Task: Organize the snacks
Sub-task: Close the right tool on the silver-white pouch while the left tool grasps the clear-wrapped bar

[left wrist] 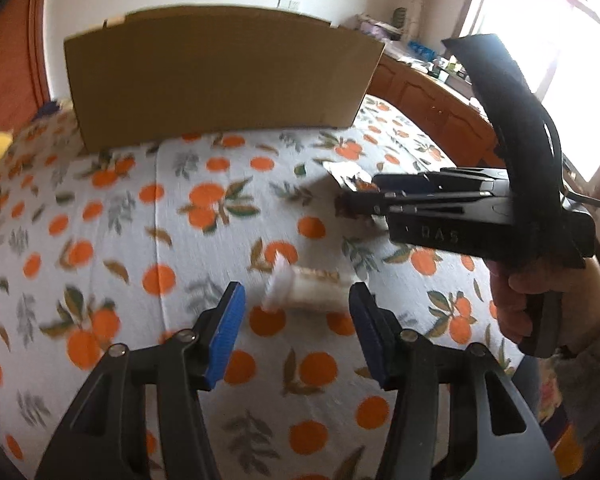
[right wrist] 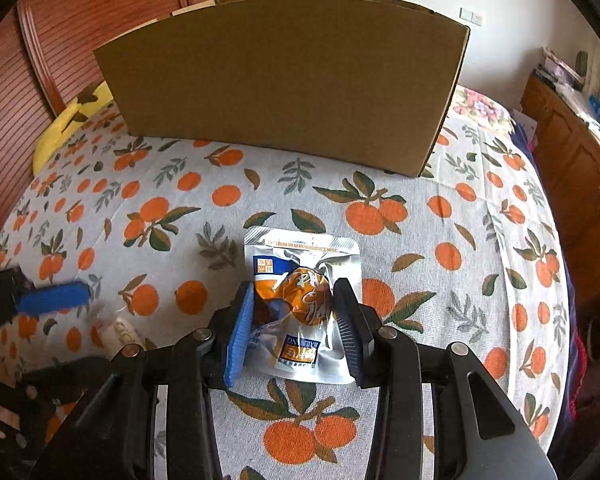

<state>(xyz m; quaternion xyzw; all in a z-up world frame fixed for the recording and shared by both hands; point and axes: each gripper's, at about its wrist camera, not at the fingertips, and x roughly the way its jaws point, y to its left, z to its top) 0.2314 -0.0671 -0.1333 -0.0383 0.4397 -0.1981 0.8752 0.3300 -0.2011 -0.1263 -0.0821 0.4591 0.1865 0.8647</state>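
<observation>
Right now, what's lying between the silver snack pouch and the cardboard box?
Nothing but bare orange-print bedsheet between the silver snack pouch and the cardboard box, seen in the right wrist view.

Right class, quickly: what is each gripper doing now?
Left gripper: open, nothing held, blurred pale wrapped snack bar lying ahead.
Right gripper: shut on silver-and-orange foil snack packet.

The left black two-finger gripper with blue ribbed pads (left wrist: 296, 320) is held low over the bed, its jaws spread wide apart. The right black gripper with the same blue pads (right wrist: 294, 320) points toward the bed's far edge, its jaws pressed against both sides of a silver-and-orange foil snack pouch (right wrist: 300, 304). A bare hand (left wrist: 540, 300) grips the right gripper's handle.
</observation>
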